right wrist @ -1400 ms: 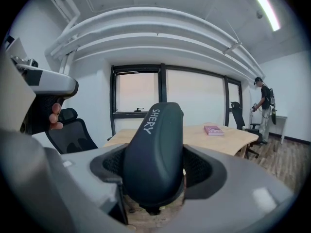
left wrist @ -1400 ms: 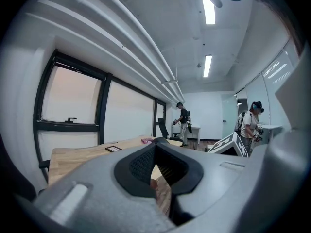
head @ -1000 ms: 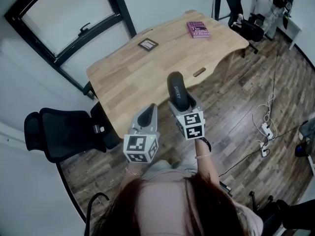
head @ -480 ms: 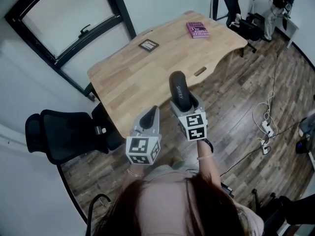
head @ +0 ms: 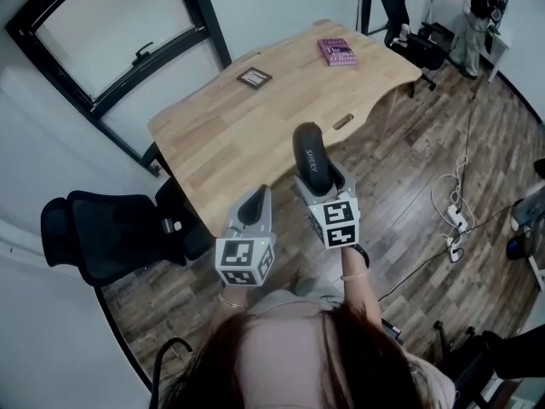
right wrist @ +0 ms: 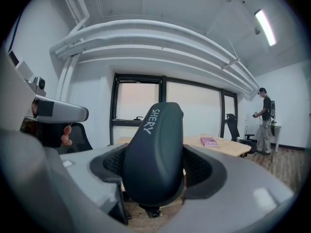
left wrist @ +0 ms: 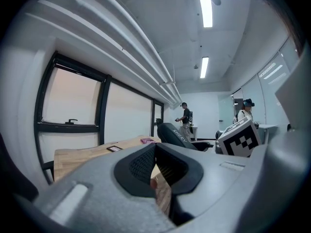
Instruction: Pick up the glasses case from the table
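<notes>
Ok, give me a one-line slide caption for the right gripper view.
Right hand-held gripper clamps a dark glasses case upright, wooden table and pink book behind.

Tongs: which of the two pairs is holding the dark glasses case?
The right tongs, clamped on the dark glasses case lettered SHERY; the left tongs have nothing between them.

A pale wooden table (head: 247, 135) with a curved front edge stands on dark plank flooring (head: 400, 186). A pink book (head: 337, 51) lies at the table's far right corner. A small dark square card (head: 255, 77) lies near the table's far edge, well apart from the book. A black office chair (head: 106, 228) stands off the table's near left corner, below a black-framed window (head: 111, 32). A white power strip (head: 452, 222) lies on the floor to the table's right.
</notes>
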